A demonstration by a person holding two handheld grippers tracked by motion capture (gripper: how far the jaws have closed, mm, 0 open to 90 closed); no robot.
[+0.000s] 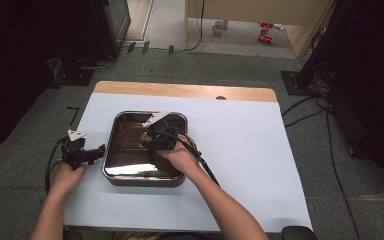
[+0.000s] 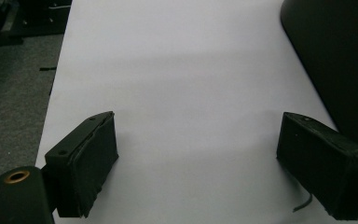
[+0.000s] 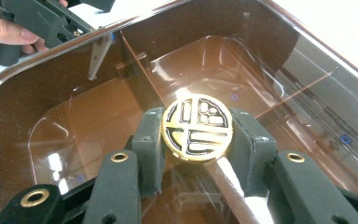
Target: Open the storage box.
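The right gripper point(image 3: 197, 140) reaches down inside a shiny rectangular steel tray point(image 1: 111, 150) with rounded corners, its two black jaws clenched on a round gold-and-black stamp head point(image 3: 197, 127) mounted on a pale handle point(image 3: 235, 191); the disc sits squarely between the pads, its patterned face turned up toward the gripper's camera, the handle running back beneath the jaws; the mirrored brown floor of the tray lies just below the disc, though whether the stamp touches it cannot be told. In the high view the right hand point(image 1: 180, 157) holds this gripper point(image 1: 156, 135) over the middle of the tray, cable trailing back along the forearm.

The left gripper point(image 2: 196, 163) stands released, jaws wide apart with nothing between them; under them lies the white paper sheet point(image 2: 182, 70) covering the table; the tray's dark outer wall point(image 2: 335, 56) rises just beyond the right-hand jaw. From above, the left hand point(image 1: 67, 175) keeps that gripper point(image 1: 97, 152) just beside the tray's left wall; a strip of light wooden tabletop point(image 1: 180, 90) shows past the far edge of the sheet.
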